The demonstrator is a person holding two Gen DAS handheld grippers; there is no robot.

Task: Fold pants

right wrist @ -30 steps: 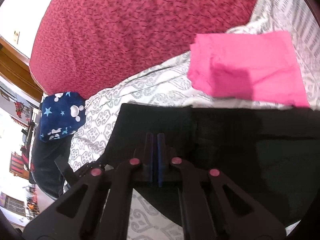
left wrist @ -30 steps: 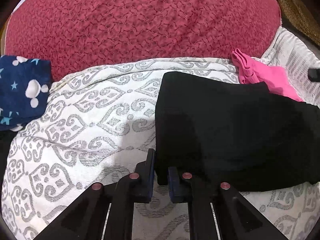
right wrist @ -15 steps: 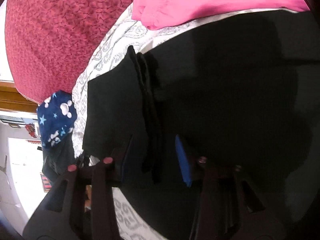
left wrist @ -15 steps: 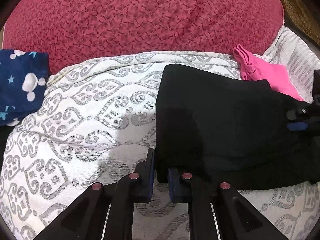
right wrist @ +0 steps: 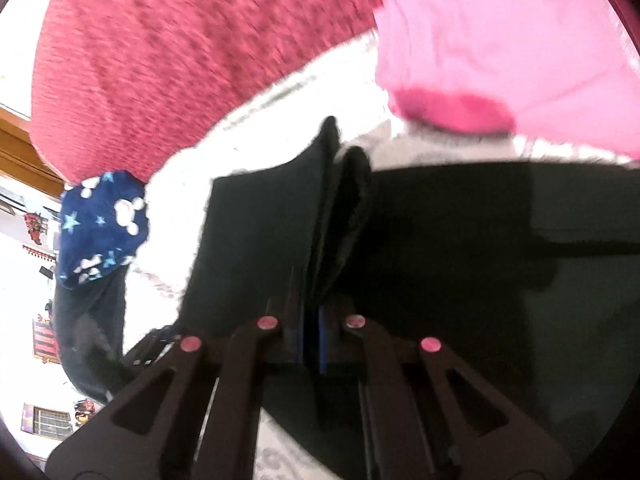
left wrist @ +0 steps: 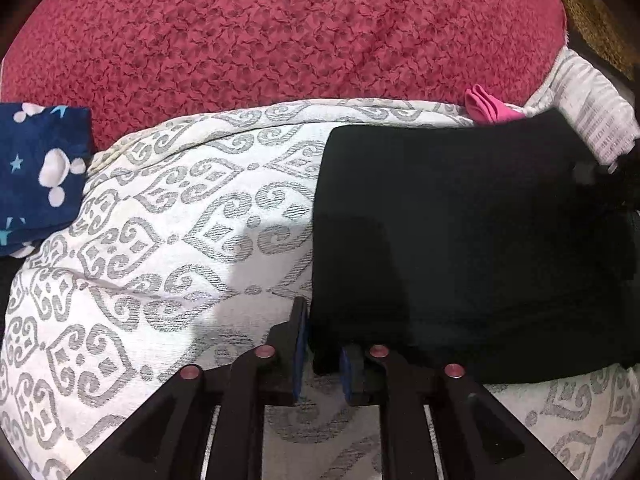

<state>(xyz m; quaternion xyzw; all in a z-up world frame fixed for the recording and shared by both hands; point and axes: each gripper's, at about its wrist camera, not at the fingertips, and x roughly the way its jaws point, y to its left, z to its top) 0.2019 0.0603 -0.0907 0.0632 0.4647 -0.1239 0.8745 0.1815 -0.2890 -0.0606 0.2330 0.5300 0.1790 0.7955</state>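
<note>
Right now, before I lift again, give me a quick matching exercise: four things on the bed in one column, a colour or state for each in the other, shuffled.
Things:
1. pants
2. folded cloth
3. blanket
4. starred cloth

Descriptions:
A. dark red, textured
B. navy with white shapes
C. black, corner between the left gripper's pads
D. pink, beyond the pants

Pairs: 1-C, 2-D, 3-A, 4-B
</note>
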